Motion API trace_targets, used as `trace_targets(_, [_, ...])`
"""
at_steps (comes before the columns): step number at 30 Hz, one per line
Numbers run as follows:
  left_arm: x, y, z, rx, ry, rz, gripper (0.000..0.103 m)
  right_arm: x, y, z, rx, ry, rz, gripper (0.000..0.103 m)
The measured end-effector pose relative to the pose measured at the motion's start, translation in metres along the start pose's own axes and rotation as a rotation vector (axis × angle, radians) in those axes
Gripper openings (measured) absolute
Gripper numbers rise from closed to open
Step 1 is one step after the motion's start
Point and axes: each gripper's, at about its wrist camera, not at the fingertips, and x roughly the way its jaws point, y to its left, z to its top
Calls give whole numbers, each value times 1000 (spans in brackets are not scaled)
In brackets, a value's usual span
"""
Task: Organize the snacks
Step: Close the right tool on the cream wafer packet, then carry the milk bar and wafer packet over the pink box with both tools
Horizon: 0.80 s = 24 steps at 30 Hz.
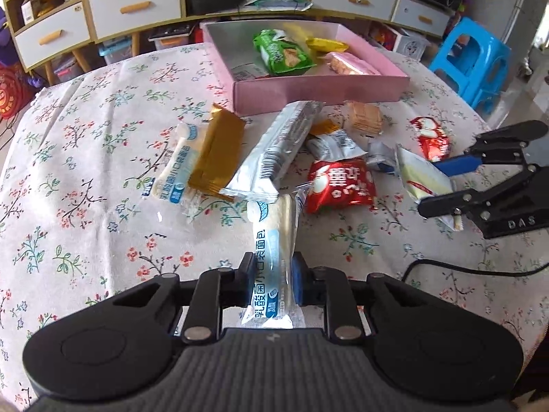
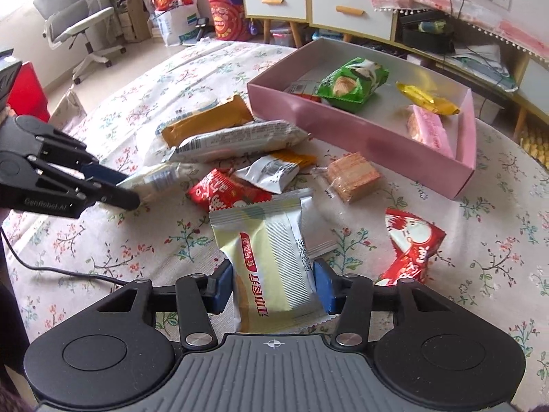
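My left gripper (image 1: pixel 271 281) is shut on a clear blue-and-white bread packet (image 1: pixel 273 240), whose far end points towards the snack pile. From the right wrist view the left gripper (image 2: pixel 128 189) comes in from the left with the bread packet (image 2: pixel 154 178) in its jaws. My right gripper (image 2: pixel 272 285) is shut on a pale yellow and silver packet (image 2: pixel 267 250), with a blue pad against each side. An open pink box (image 1: pixel 319 91) stands beyond the pile and holds a green crisp packet (image 1: pixel 281 51), a yellow sweet and a pink wafer pack.
Loose on the floral tablecloth (image 1: pixel 85 171) lie a gold bar (image 1: pixel 216 158), a long silver packet (image 1: pixel 274 151), red packets (image 1: pixel 339 185), a wafer block (image 1: pixel 365 116) and a second bread packet (image 1: pixel 175 168). A black cable (image 1: pixel 463 266) trails at the right. A blue stool (image 1: pixel 477 58) stands beyond the table.
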Motion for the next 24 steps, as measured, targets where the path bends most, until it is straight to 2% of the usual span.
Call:
trace_targets(13, [-14,-17,12,-16,-49,-106,19,-16,-18,15,85,-53,-15,48])
trace_targets(24, [-18,-22,48,-89,-135,-77,19,-20,-53,50,276,-120,-49,48])
